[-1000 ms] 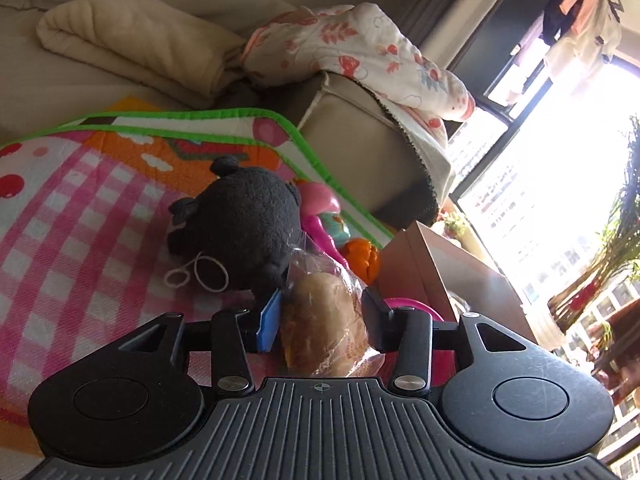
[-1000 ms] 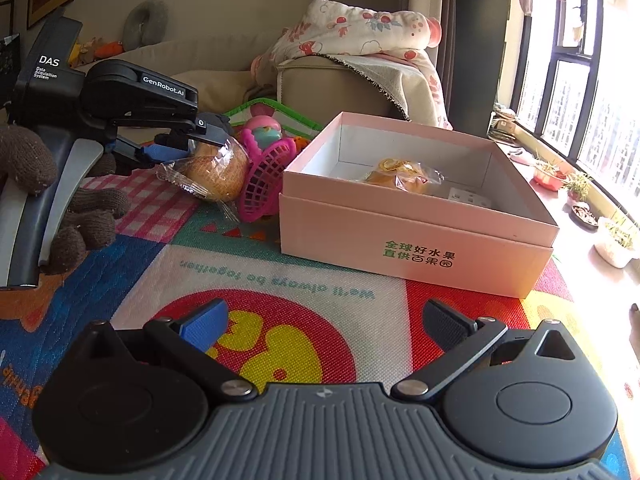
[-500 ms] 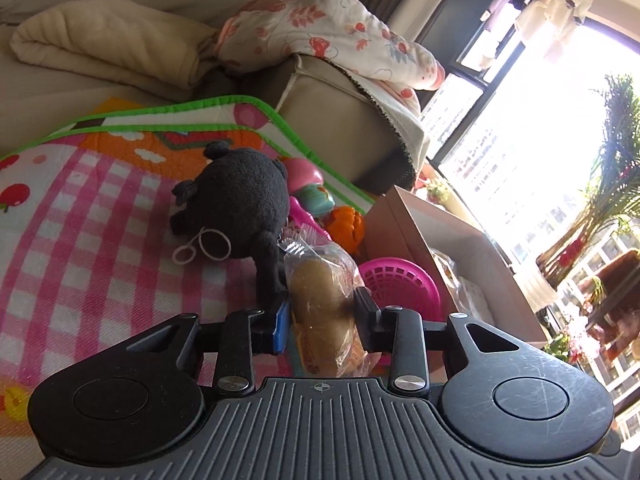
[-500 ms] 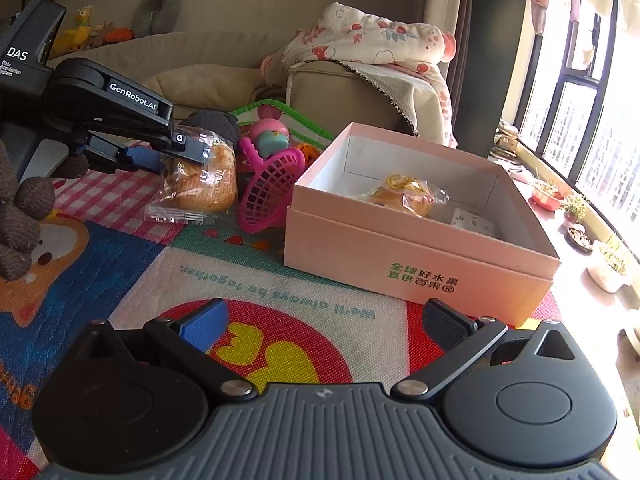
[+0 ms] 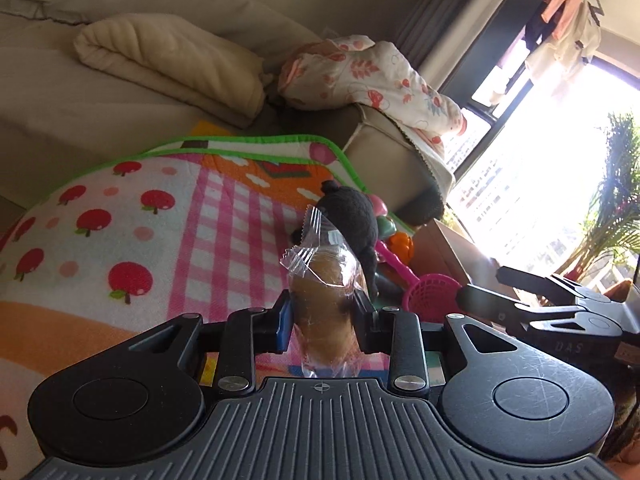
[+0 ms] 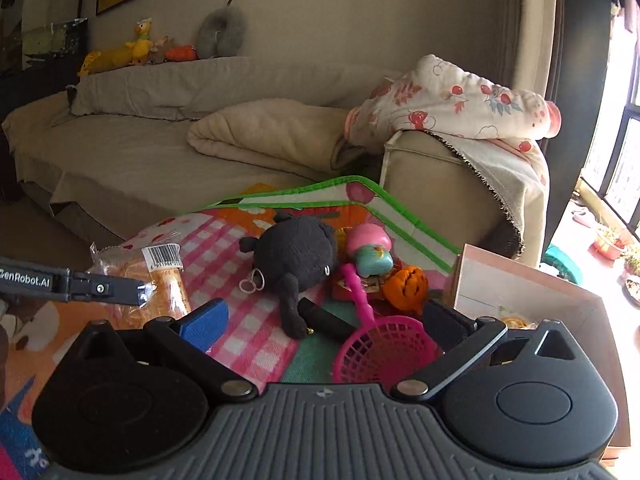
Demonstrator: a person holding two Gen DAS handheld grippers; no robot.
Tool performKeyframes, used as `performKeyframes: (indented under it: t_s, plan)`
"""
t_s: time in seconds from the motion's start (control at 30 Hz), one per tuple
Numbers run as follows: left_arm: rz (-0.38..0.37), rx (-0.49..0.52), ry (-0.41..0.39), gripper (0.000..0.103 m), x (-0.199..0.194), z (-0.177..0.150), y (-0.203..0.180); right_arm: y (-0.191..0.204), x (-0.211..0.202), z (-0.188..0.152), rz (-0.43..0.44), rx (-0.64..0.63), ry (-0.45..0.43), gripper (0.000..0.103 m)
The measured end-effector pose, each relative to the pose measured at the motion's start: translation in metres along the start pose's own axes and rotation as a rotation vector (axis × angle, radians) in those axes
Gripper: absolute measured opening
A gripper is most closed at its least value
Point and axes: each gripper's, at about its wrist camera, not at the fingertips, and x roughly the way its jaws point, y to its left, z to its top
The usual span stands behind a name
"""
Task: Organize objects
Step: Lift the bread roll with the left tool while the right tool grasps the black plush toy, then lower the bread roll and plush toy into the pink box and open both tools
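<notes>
My left gripper [image 5: 324,322] is shut on a bread bun in a clear wrapper [image 5: 322,300], held upright above the play mat. The right wrist view shows that bun [image 6: 164,280] at the left, with the left gripper [image 6: 142,292] across it. My right gripper [image 6: 324,320] is open with nothing between its fingers, just above a pink strainer scoop [image 6: 384,348] and next to a black plush toy [image 6: 296,256]. An orange pumpkin toy [image 6: 406,286] and a pink and teal toy [image 6: 370,252] lie behind the scoop. The pink box [image 6: 520,292] stands at the right.
The checked play mat [image 5: 120,248] covers the floor. Behind it stands a beige sofa [image 6: 140,152] with a folded cream blanket [image 6: 272,132] and a flowered quilt [image 6: 460,100] on its arm. Potted plants [image 6: 608,240] line the window at the right.
My left gripper has closed further on the bun and carried it left and up, away from the box. My right gripper has swung up and left from the box to the toy pile.
</notes>
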Motion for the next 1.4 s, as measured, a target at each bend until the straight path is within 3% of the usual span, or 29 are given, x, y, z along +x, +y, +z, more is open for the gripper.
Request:
performKeyframes:
  t_s: [0.13, 0.3, 0.33, 0.43, 0.47, 0.63, 0.8, 1.0, 1.1, 1.2, 1.4]
  plan:
    - [-0.006, -0.002, -0.027, 0.034, -0.02, 0.0, 0.007, 0.01, 0.045, 0.026, 0.031, 0.076, 0.06, 0.103]
    - [-0.01, 0.013, -0.015, 0.034, -0.037, -0.011, 0.01, 0.017, 0.124, 0.043, -0.02, 0.183, 0.177, 0.103]
    - [-0.009, 0.015, -0.012, 0.034, -0.038, -0.012, 0.01, 0.016, 0.134, 0.044, -0.029, 0.198, 0.193, 0.1]
    - [-0.009, 0.019, 0.004, 0.034, -0.042, -0.02, 0.011, 0.018, 0.152, 0.045, -0.043, 0.194, 0.246, 0.077]
    - [-0.012, 0.021, 0.012, 0.034, -0.043, -0.022, 0.012, 0.019, 0.149, 0.045, -0.045, 0.187, 0.247, 0.075]
    - [-0.044, 0.06, 0.048, 0.034, -0.042, -0.03, 0.004, 0.019, 0.09, 0.037, 0.054, 0.166, 0.218, 0.074]
    - [-0.098, 0.131, 0.104, 0.034, -0.039, -0.04, -0.019, 0.011, -0.01, 0.008, 0.108, 0.142, 0.131, 0.074]
    - [-0.159, 0.238, 0.158, 0.034, -0.034, -0.046, -0.064, -0.014, -0.11, -0.049, 0.043, 0.104, 0.071, 0.074]
    - [-0.201, 0.284, 0.168, 0.034, -0.021, -0.037, -0.097, -0.032, -0.15, -0.074, -0.056, 0.083, 0.011, 0.074]
    - [-0.254, 0.356, 0.164, 0.034, 0.002, -0.02, -0.14, -0.051, -0.18, -0.09, -0.145, 0.096, -0.055, 0.074]
    - [-0.33, 0.441, 0.179, 0.034, 0.077, 0.015, -0.215, -0.088, -0.204, -0.109, -0.215, 0.182, -0.14, 0.074]
